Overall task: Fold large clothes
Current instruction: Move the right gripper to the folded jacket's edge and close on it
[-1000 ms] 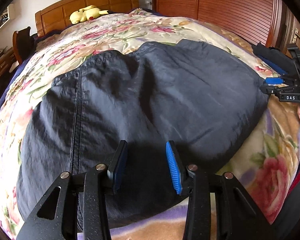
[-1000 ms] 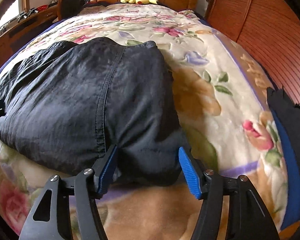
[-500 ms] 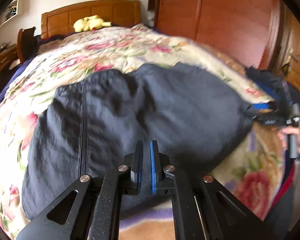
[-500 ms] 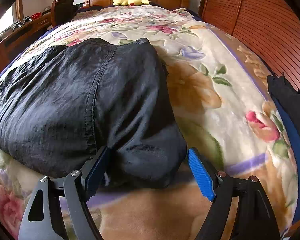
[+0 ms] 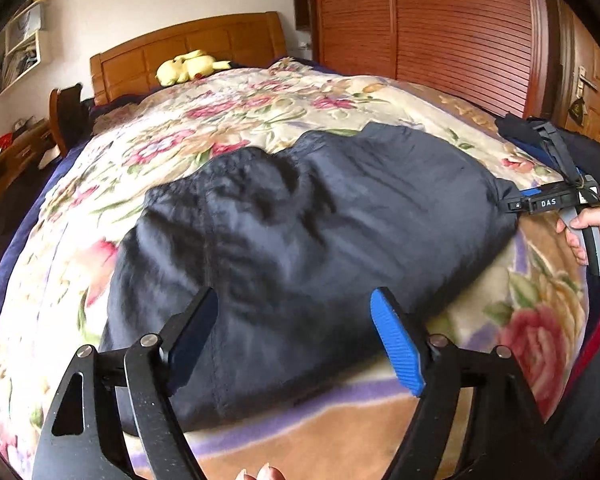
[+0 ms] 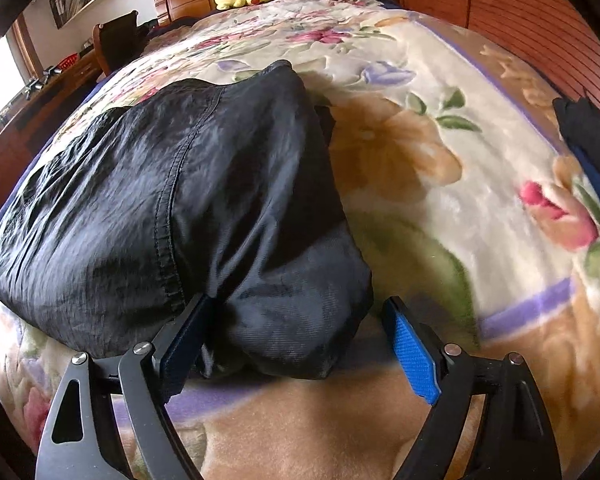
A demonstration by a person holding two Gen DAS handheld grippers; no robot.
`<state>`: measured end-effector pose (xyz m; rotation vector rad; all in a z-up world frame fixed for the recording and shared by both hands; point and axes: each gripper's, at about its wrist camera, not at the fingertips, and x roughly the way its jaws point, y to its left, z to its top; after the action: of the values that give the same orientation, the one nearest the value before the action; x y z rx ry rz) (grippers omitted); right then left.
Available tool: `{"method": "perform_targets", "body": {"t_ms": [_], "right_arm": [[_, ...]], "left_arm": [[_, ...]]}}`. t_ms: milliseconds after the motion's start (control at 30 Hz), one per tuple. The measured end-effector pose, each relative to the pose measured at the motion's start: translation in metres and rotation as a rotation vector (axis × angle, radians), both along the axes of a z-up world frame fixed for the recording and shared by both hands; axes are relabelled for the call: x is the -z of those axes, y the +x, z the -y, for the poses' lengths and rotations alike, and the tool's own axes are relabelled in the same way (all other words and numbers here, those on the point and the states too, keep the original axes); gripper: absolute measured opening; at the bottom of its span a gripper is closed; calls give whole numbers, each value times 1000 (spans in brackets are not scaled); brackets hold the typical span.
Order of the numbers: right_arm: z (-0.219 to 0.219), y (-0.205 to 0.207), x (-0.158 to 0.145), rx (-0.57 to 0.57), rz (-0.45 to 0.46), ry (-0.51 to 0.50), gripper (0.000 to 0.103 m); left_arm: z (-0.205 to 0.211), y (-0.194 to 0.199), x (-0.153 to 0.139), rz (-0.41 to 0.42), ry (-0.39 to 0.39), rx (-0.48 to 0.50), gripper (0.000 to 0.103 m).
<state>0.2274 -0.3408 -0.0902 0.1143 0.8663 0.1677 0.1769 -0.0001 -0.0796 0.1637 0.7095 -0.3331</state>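
Note:
A dark navy garment (image 5: pixel 320 220) lies folded and rumpled on the floral blanket (image 5: pixel 240 112) of a bed. My left gripper (image 5: pixel 296 300) hovers over its near edge, jaws opening wide, pads clear of the cloth. In the right wrist view the garment (image 6: pixel 140 200) fills the left half, and its bulky near right corner sits between the fingers of my right gripper (image 6: pixel 298 304). Those jaws are opening too and do not pinch the cloth. The left wrist view shows the right gripper (image 5: pixel 514 200) at the garment's right end, held by a hand (image 5: pixel 588 224).
A yellow plush toy (image 5: pixel 188 66) rests by the wooden headboard. A slatted wooden wardrobe (image 5: pixel 440 20) runs along the bed's right side. A heap of dark clothes (image 6: pixel 584 120) lies at the right bed edge. A chair (image 5: pixel 66 112) and a desk stand on the left.
My left gripper shut fully half a second ago, then sprang wide open while pulling back and up from the garment. My right gripper's jaws widened steadily and sank a little around the corner.

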Motion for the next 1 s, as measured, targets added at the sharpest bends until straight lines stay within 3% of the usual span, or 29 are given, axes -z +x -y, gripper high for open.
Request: {"method": "perform_targets", "body": {"t_ms": [167,333,500,1000], "right_arm": [[-5,2,1,-10,4,-19,84],[-11,1,0,-32,9,-22,77],[-12,-1,0,-29,17,-30,76],[-16,-4,-3,-48,26,-44,70]], "left_arm": [[-25,-7,4,-19,-28,-45,80],[-46,-7,13,-69,-25,-91,80],[-56,-3,25,-122,4,-136,80],[-58,-4,24,-91,-29,-206,81]]}}
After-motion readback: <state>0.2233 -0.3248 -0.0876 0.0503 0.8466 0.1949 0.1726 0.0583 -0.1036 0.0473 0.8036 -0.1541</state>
